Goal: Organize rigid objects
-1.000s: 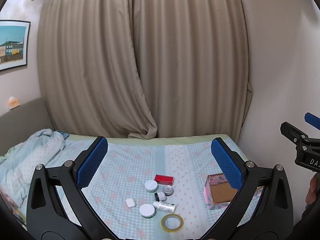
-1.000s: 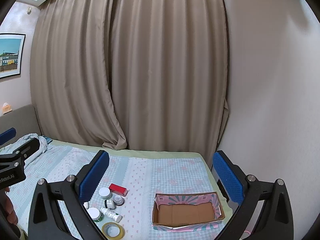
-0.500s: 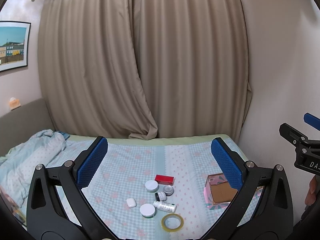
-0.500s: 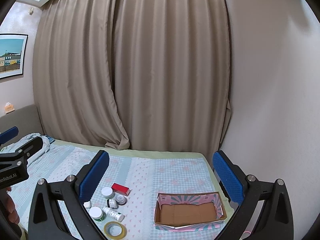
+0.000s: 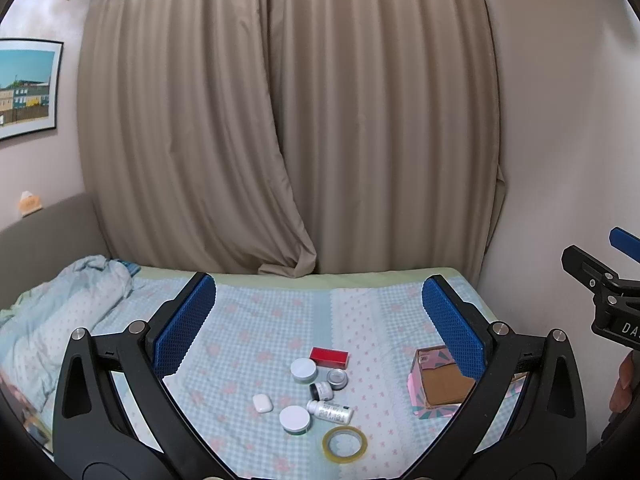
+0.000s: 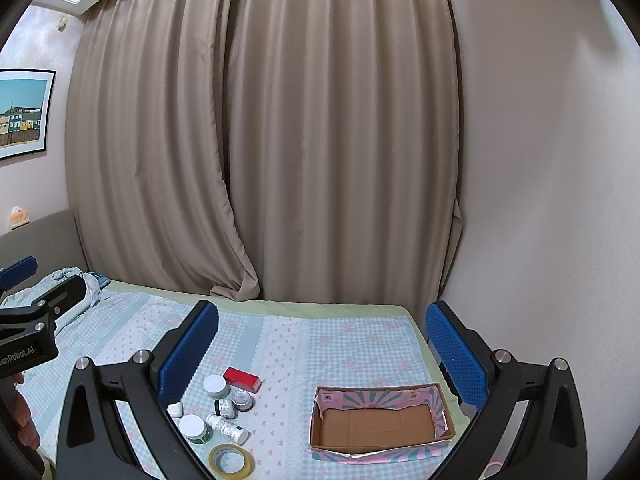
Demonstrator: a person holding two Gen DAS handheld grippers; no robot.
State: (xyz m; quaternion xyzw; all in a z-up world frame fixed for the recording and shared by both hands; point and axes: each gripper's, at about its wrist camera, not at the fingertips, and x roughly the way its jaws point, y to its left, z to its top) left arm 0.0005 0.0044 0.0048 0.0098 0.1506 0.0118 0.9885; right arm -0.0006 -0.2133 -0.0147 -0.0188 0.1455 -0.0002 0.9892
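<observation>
Small things cluster on the bed [image 6: 352, 344], all left of the open box [image 6: 380, 424]: a red carton [image 6: 241, 379], two white-lidded jars [image 6: 216, 385] [image 6: 194, 427], a small tin [image 6: 242, 399], a dark-capped pot [image 6: 225, 407], a white case [image 6: 175, 410] and a tape roll [image 6: 231, 460]. A white bottle [image 6: 228, 429] lies on its side, cap pointing toward the box. The box's long side runs left to right, near the bed's right edge by the wall. Bare sheet separates box and cluster. The left gripper [image 5: 318, 312] and right gripper [image 6: 322, 340] hover above, fingers spread wide, holding nothing.
</observation>
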